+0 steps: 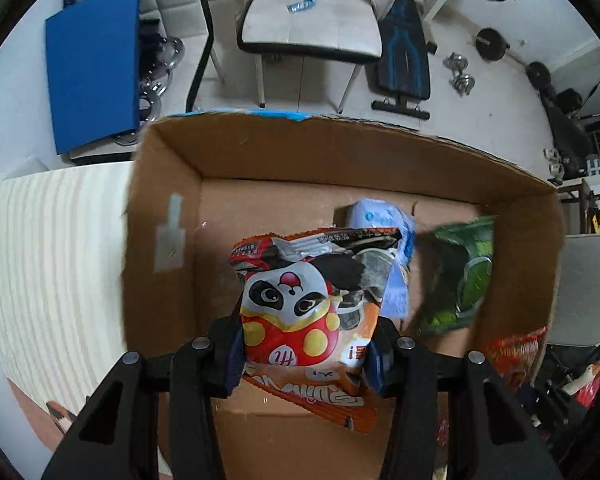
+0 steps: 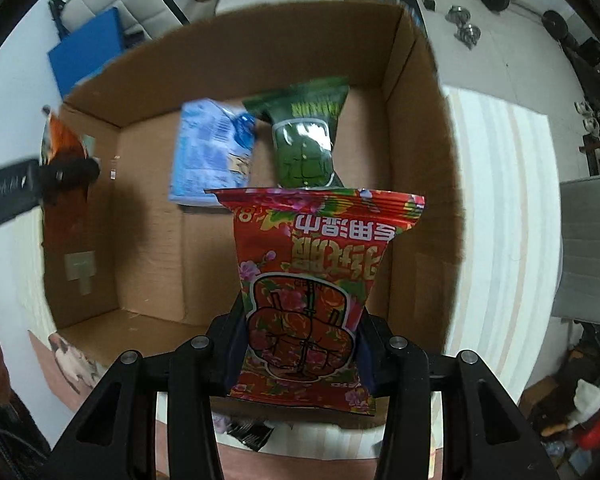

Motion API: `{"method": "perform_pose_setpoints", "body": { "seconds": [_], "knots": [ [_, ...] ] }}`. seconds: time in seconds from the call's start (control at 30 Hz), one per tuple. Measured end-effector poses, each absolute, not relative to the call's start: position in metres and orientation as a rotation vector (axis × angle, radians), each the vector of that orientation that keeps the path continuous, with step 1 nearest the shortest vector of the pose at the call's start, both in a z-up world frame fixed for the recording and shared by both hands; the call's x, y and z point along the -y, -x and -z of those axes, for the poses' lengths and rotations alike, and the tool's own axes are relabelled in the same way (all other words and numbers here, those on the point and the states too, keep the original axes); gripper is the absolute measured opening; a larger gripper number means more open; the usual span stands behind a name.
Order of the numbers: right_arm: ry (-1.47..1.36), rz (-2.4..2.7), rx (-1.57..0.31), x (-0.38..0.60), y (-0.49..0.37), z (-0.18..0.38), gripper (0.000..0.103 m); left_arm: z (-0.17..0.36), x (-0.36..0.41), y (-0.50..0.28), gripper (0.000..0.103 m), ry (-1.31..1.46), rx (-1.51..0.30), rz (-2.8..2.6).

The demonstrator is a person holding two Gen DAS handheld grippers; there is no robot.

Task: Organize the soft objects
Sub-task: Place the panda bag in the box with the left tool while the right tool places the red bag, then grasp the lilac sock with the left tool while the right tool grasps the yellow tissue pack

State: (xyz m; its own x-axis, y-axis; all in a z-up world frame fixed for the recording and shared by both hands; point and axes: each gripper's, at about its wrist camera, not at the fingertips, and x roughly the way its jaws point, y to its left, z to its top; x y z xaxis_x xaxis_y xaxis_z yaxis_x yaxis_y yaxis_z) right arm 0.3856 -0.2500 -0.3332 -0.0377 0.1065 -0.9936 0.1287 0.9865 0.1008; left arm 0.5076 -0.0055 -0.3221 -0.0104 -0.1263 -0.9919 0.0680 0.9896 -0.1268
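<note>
My left gripper (image 1: 306, 344) is shut on an orange panda-print packet (image 1: 308, 308) and holds it above the open cardboard box (image 1: 160, 216). My right gripper (image 2: 302, 344) is shut on a red floral packet (image 2: 312, 280) over the same box (image 2: 416, 128). A light blue packet (image 2: 208, 156) and a green packet (image 2: 306, 144) lie on the box floor; both also show in the left wrist view, blue (image 1: 396, 248) and green (image 1: 460, 280). The left gripper with its orange packet (image 2: 62, 144) shows at the box's left wall in the right wrist view.
The box stands on a striped cloth (image 1: 48, 248). Beyond it are a white chair (image 1: 312, 20), a blue board (image 1: 92, 64), a weight bench (image 1: 406, 48) and dumbbells (image 1: 460, 74) on the floor. A grey chair (image 2: 588, 248) stands at the right.
</note>
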Motion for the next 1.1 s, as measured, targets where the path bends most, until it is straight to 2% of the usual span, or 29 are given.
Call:
{"method": "perform_pose_setpoints", "body": {
  "seconds": [0.17, 0.33, 0.47, 0.5, 0.57, 0.63, 0.77, 0.83, 0.93, 1.1],
  "knots": [
    [-0.18, 0.02, -1.647, 0.247, -0.403, 0.368, 0.048, 0.347, 0.02, -0.527, 0.045, -0.007, -1.624, 0.158],
    [-0.139, 0.024, -1.677, 0.244, -0.408, 0.378, 0.048, 0.367, 0.031, -0.539, 0.046, -0.095, -1.672, 0.154],
    [-0.101, 0.012, -1.709, 0.239, -0.409, 0.387, 0.05, 0.372, 0.027, -0.544, 0.049, -0.041, -1.725, 0.147],
    [-0.095, 0.015, -1.694, 0.238, -0.408, 0.384, 0.055, 0.371, 0.026, -0.545, 0.053, -0.022, -1.718, 0.147],
    [-0.124, 0.004, -1.687, 0.237, -0.408, 0.381, 0.062, 0.361, 0.022, -0.546, 0.075, -0.003, -1.69, 0.141],
    [-0.137, 0.008, -1.676, 0.237, -0.408, 0.374, 0.076, 0.351, 0.018, -0.544, 0.083, 0.011, -1.667, 0.127],
    [-0.137, 0.004, -1.648, 0.235, -0.407, 0.355, 0.08, 0.33, 0.01, -0.531, 0.091, 0.026, -1.618, 0.105],
    [-0.14, -0.004, -1.642, 0.235, -0.406, 0.348, 0.095, 0.322, 0.008, -0.523, 0.091, 0.014, -1.597, 0.086],
    [-0.139, -0.017, -1.622, 0.237, -0.403, 0.333, 0.103, 0.31, 0.007, -0.505, 0.091, 0.001, -1.565, 0.074],
    [-0.138, -0.041, -1.571, 0.242, -0.396, 0.313, 0.103, 0.29, 0.006, -0.47, 0.091, 0.029, -1.513, 0.077]
  ]
}}
